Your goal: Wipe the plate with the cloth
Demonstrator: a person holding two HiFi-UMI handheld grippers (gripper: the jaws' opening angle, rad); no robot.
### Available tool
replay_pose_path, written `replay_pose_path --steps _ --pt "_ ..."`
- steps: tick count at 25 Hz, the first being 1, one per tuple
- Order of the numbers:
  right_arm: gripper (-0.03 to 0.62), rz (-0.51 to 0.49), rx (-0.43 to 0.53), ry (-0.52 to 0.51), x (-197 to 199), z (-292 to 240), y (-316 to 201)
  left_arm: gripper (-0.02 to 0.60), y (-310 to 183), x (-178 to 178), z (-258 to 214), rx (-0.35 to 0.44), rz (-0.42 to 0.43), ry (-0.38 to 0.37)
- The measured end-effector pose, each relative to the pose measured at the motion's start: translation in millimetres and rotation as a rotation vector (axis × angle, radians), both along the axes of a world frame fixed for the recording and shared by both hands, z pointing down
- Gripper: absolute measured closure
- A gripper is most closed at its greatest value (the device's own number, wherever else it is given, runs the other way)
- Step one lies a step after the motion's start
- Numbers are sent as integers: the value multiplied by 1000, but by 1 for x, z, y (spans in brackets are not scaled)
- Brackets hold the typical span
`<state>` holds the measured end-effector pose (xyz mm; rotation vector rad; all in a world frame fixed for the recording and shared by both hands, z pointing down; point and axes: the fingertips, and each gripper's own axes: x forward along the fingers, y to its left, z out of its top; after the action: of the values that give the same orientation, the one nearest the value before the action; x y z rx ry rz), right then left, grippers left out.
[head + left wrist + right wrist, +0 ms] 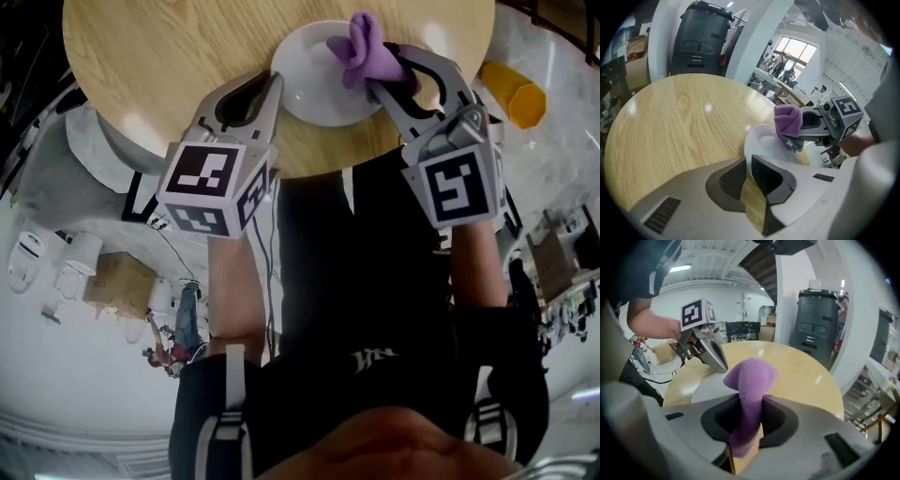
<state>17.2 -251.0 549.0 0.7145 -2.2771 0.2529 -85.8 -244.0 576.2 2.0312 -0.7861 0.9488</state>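
Head view, right gripper (382,67) fingers clamping bunched purple cloth (361,42) on white plate (314,94), left gripper (274,84) fingers seemingly pinching rim

A round wooden table (169,56) carries a white plate (309,80) near its edge. The left gripper (273,86) meets the plate's left rim. The right gripper (386,73) clamps a bunched purple cloth (364,47) over the plate's right side. A yellow cup (514,94) lies off the table, to the right.
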Motion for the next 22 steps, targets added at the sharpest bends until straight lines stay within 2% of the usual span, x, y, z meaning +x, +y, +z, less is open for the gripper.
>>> replay_pose_path --steps 4,8,12,17,22 --pt "499 46 -10 11 7 -6 3 537 0 2 0 5 5 0" --pt "499 63 -12 -149 -38 -24 4 537 1 3 0 5 10 -4" --pt "499 6 -57 -217 -80 -12 5 537 1 3 -1 8 7 -13" --pt "499 -52 -61 -142 -72 4 6 537 -1 3 1 20 18 -21" --pt "499 -63 -70 -62 -32 5 20 538 1 4 0 26 26 -26"
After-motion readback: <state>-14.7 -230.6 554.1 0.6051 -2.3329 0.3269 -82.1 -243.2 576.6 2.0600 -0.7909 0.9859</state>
